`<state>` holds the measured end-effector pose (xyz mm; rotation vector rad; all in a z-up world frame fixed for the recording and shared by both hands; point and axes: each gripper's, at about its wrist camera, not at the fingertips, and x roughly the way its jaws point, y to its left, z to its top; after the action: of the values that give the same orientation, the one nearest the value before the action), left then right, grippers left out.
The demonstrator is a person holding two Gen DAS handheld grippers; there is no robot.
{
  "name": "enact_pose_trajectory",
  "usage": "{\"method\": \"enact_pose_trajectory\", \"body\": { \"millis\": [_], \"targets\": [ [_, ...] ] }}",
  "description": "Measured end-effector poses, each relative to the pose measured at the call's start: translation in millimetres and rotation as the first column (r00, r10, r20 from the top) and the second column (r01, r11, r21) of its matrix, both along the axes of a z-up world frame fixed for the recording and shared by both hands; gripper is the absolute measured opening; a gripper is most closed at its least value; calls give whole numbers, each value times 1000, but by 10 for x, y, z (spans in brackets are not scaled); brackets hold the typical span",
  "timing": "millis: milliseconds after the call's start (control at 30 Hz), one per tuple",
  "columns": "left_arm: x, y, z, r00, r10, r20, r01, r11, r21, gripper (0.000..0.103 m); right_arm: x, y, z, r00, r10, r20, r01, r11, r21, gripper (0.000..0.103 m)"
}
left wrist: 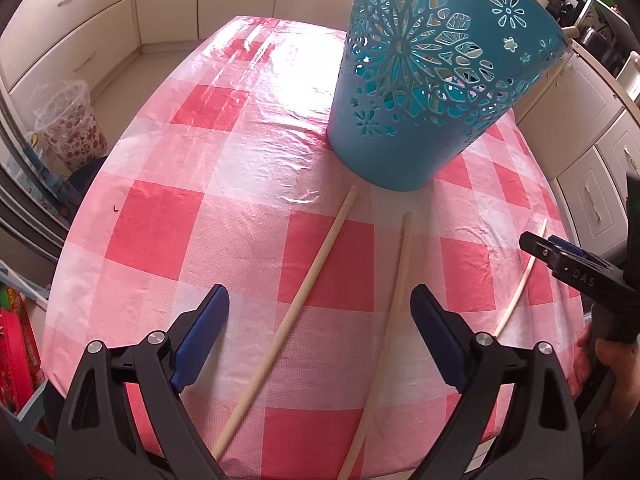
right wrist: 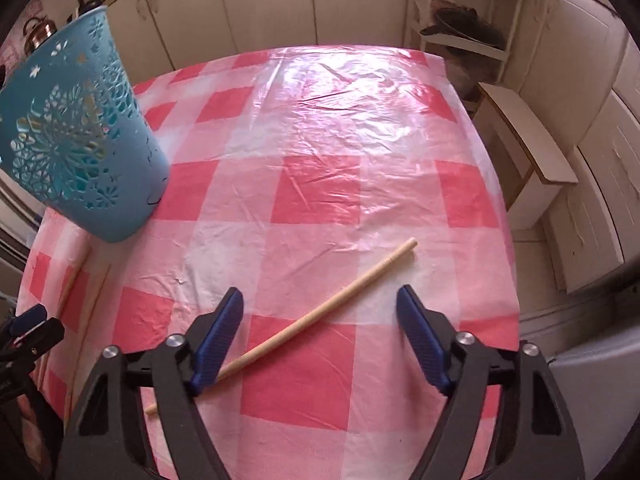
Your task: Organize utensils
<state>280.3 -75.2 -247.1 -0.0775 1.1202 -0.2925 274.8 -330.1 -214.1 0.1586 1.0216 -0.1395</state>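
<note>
In the right wrist view, the right gripper [right wrist: 320,312] stands at the bottom of the frame with its blue pads [right wrist: 219,340] spread apart. A wooden stick [right wrist: 304,320] lies between them on the desk [right wrist: 320,128], slanting from the lower left to the right of centre. The left pad covers part of the stick in the picture, but whether it touches it I cannot tell; the right pad is clearly apart from it. The desk has a pink and white checked cover of shiny plastic.

In the left wrist view, the left gripper [left wrist: 320,320] is also spread, at the bottom of the frame, and holds nothing. Two more sticks lie under it: one long stick [left wrist: 288,316] between the pads, and a second stick [left wrist: 384,340] just beside the right pad. Both point up toward a blue basket [left wrist: 420,92] with cut-out flower patterns, which stands in the upper right of this frame, near the upper ends of both sticks. At the right edge, the other gripper's tip is visible over the third stick, and part of a hand [left wrist: 608,364] is below it. Cream cabinets [left wrist: 68,24] surround the desk.
</note>
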Motion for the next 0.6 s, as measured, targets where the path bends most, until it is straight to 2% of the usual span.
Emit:
{"method": "enact_pose_trajectory", "body": {
  "millis": [33, 67, 100, 133, 167, 200, 267, 300, 333, 400, 567, 600],
  "targets": [
    [4, 14, 1, 1000, 3, -1, -3, 1000, -2, 88, 49, 32, 37, 999, 44, -4, -44, 999, -29, 57],
    [10, 25, 0, 1000, 6, -2, -6, 1000, -4, 88, 77, 81, 44, 996, 94, -9, -94, 994, -54, 53],
    [17, 36, 0, 1000, 9, -3, -10, 1000, -7, 88, 102, 131, 56, 987, 160, -7, -160, 985, -61, 41],
    [28, 47, 1, 1000, 12, -4, -12, 1000, -9, 88, 128, 195, 62, 973, 230, -8, -230, 971, -71, 33],
    [36, 55, -1, 1000, 14, -5, -14, 1000, -10, 88, 143, 279, 67, 952, 307, -17, -306, 944, -119, 32],
    [40, 60, -1, 1000, 14, -6, -14, 1000, -11, 88, 149, 353, 72, 926, 376, -30, -376, 913, -158, 27],
    [46, 63, -1, 1000, 14, -7, -15, 1000, -12, 88, 145, 469, 72, 844, 534, -51, -535, 832, -148, 24],
    [47, 62, 0, 1000, 14, -7, -14, 1000, -11, 88, 127, 518, 71, 804, 592, -59, -594, 790, -152, 24],
    [49, 59, -1, 1000, 13, -7, -13, 1000, -9, 88, 122, 543, 72, 781, 620, -72, -622, 766, -162, 24],
    [45, 57, -3, 1000, 13, -6, -13, 1000, -8, 88, 163, 507, 89, 790, 608, -79, -613, 776, -148, 24],
    [71, 48, -8, 1000, 13, -4, -13, 1000, -2, 88, 226, 438, 75, 905, 416, -87, -423, 899, -108, 26],
    [73, 43, -8, 1000, 13, -3, -13, 1000, 1, 88, 236, 415, 65, 925, 371, -77, -377, 922, -89, 32]
  ]
}}
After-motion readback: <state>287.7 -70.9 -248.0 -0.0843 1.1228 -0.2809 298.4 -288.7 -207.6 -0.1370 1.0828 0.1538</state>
